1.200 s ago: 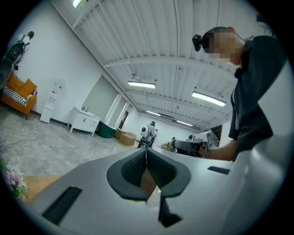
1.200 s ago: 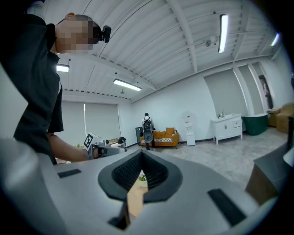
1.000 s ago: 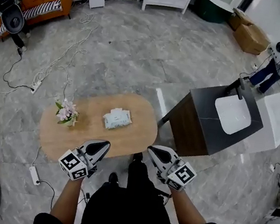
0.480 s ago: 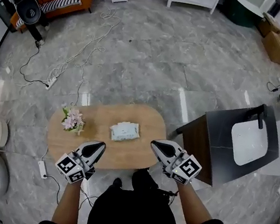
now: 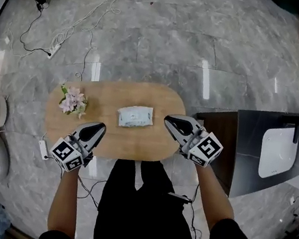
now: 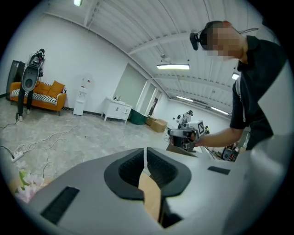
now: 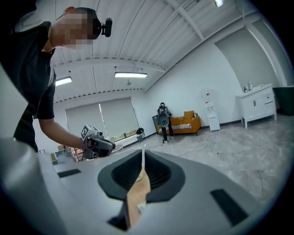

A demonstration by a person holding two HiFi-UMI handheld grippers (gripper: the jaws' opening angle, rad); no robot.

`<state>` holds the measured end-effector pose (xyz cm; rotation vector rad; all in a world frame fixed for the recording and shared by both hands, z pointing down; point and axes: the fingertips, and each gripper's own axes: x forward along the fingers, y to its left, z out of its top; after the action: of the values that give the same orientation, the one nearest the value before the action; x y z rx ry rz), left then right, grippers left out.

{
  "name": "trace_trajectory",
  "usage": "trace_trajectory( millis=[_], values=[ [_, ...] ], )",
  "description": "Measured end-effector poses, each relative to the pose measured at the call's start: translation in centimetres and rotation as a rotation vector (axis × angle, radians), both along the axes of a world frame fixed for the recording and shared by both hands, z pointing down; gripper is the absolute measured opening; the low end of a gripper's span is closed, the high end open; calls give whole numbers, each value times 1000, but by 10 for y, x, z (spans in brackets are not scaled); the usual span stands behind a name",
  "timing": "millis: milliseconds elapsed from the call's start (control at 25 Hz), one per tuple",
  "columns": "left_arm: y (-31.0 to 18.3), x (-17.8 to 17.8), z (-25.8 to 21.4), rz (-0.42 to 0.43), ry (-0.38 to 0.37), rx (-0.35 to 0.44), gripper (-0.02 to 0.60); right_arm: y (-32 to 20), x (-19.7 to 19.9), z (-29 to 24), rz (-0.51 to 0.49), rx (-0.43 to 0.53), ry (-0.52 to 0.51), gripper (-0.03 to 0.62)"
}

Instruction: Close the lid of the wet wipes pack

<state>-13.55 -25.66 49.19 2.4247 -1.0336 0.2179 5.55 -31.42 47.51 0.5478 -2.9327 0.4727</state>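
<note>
Where the oval wooden table [image 5: 150, 145] fills the middle of the head view, the wet wipes pack [image 5: 135, 116] lies flat near its centre. It is a pale, whitish rectangle with its long side across the table, too small there to tell whether its lid is up or down. The left gripper [image 5: 98, 130] hovers over the table's near edge and the right gripper [image 5: 170, 120] is near the pack's right end, neither touching it. Only the head view shows the pack. Each gripper view shows its own jaws pressed together with nothing between them, and the other gripper held opposite. The left gripper view catches pink flowers [image 6: 20, 183] at its lower left, and the right gripper view an orange sofa [image 7: 186, 122].
</note>
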Motion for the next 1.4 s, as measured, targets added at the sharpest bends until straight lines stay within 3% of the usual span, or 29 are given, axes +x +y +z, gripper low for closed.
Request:
trace_trajectory(
  millis=[120, 440, 560, 840, 1160, 1400],
  values=[
    [-21, -14, 54, 30, -15, -39, 17, -20, -21, 38, -42, -9, 25, 13],
    [-65, -32, 184, 72, 36, -167, 19, -49, -55, 150, -119, -84, 113, 49],
    [-74, -31, 218, 98, 45, -204, 86, -59, -59, 191, -116, -121, 134, 48],
    [-86, -15, 272, 217, 10, -204, 91, -62, -69, 268, -172, -173, 195, 49],
    [-95, 3, 315, 366, -72, -191, 109, -55, -90, 330, -264, -209, 238, 58],
    [-97, 11, 338, 429, -94, -200, 109, -52, -98, 358, -316, -226, 247, 60]
  ],
)
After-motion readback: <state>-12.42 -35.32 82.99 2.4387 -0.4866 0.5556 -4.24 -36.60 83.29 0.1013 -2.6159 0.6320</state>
